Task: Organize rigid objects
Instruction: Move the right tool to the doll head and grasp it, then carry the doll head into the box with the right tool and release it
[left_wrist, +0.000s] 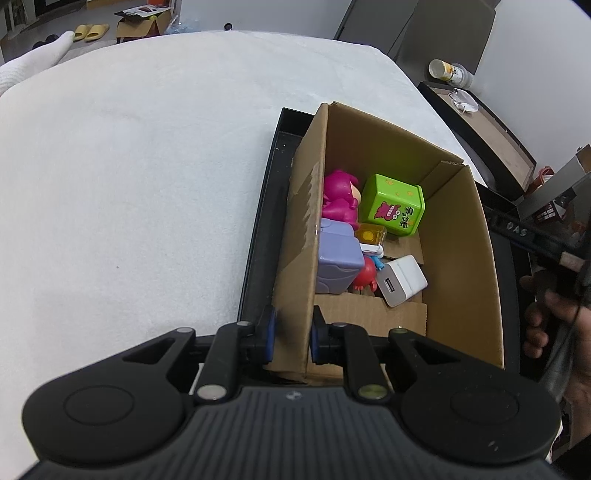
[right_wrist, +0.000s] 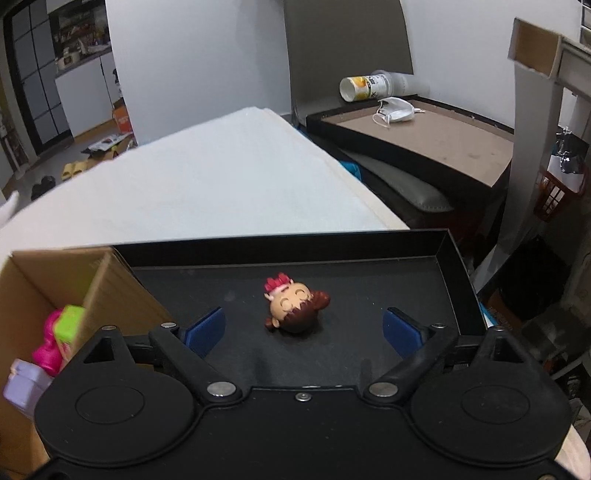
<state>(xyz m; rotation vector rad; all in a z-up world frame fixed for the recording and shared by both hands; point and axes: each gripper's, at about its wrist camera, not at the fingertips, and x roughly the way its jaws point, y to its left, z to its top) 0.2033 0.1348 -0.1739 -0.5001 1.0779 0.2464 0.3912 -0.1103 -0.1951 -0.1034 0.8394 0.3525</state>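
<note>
Your left tool (left_wrist: 291, 341) pinches the cardboard box (left_wrist: 476, 236) wall; your right tool (right_wrist: 303, 326), spread wide, straddles the round toy head (right_wrist: 295, 308), which may roll off the pads.

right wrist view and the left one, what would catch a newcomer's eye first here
In the right wrist view, a small doll head lies alone on the black tray, between the wide-open fingers of the right tool, untouched. In the left wrist view, the cardboard box standing on that tray holds bright toys, a green cube and a pink figure most vivid among them. The left tool is clamped on the box's near wall.
</note>
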